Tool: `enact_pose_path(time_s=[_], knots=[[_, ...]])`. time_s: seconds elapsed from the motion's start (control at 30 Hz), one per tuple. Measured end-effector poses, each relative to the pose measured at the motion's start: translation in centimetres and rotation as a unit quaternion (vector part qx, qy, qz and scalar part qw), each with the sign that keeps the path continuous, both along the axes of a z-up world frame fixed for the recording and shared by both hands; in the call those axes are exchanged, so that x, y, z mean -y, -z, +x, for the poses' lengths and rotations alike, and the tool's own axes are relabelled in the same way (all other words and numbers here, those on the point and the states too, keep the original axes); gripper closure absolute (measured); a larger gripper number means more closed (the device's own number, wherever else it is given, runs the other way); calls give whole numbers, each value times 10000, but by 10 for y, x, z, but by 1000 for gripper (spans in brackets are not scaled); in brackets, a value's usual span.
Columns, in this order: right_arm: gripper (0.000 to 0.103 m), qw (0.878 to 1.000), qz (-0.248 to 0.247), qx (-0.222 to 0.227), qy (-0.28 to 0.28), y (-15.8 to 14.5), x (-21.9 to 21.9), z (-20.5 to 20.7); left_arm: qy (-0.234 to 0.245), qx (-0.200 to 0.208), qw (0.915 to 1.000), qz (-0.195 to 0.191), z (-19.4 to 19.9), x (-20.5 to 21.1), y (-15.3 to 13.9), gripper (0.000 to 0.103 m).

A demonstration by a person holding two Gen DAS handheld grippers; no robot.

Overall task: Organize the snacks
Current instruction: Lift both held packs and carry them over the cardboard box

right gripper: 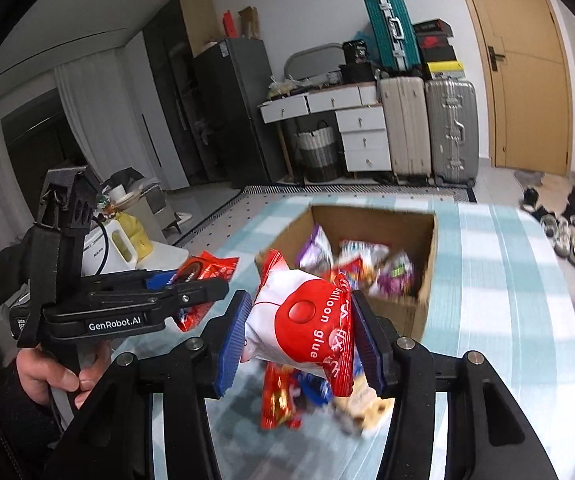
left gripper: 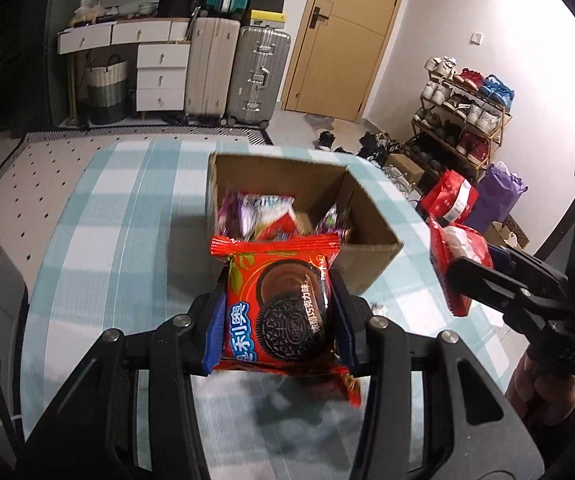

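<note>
Left wrist view shows the left gripper (left gripper: 277, 312) clamped on a red cookie packet (left gripper: 277, 312), its blue pads (left gripper: 214, 328) pressing both side edges so the packet stands between them with the printed chocolate sandwich cookie facing the camera. Just beyond the packet sits the open cardboard box (left gripper: 371, 216), landmark for everything else, resting on a table covered by a pale blue checked tablecloth (left gripper: 99, 216); the packet's top seal overlaps the box's near rim in this view. Inside the box lie several bright wrappers (left gripper: 259, 212), purple, white and red, blurred. To the right of the box, and nearer the camera than it, the right gripper (left gripper: 453, 270) holds a red and white snack bag (left gripper: 459, 248). From the right wrist view that right gripper (right gripper: 299, 328) is closed on the same bag (right gripper: 299, 320), puffy, with "balloon glue" printed on it, held in front of the box (right gripper: 427, 240). Left of the box the left gripper (right gripper: 203, 284) carries its cookie packet (right gripper: 203, 270), gripped by a person's hand (right gripper: 53, 376). Nearer the camera than the box, more loose snacks (right gripper: 283, 396) lie blurred on the cloth (right gripper: 499, 280).
</note>
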State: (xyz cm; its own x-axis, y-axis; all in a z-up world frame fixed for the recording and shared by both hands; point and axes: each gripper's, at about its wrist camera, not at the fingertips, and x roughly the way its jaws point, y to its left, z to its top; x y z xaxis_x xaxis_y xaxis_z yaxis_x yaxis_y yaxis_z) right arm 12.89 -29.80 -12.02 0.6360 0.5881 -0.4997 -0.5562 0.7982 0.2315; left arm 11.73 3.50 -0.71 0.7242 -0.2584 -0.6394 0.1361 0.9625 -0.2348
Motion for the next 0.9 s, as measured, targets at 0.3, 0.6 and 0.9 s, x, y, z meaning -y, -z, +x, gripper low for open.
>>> enact_pose_path(time_s=[0.3, 0.6, 0.9], knots=[[52, 9998, -30, 175, -129, -30, -7, 45, 199, -23, 9998, 0, 47, 10, -30, 61], [52, 9997, -11, 149, -173, -39, -12, 92, 167, -186, 9997, 63, 104, 17, -39, 61], [52, 9998, -75, 97, -131, -35, -17, 132, 274, -385, 9989, 57, 158, 20, -29, 61]])
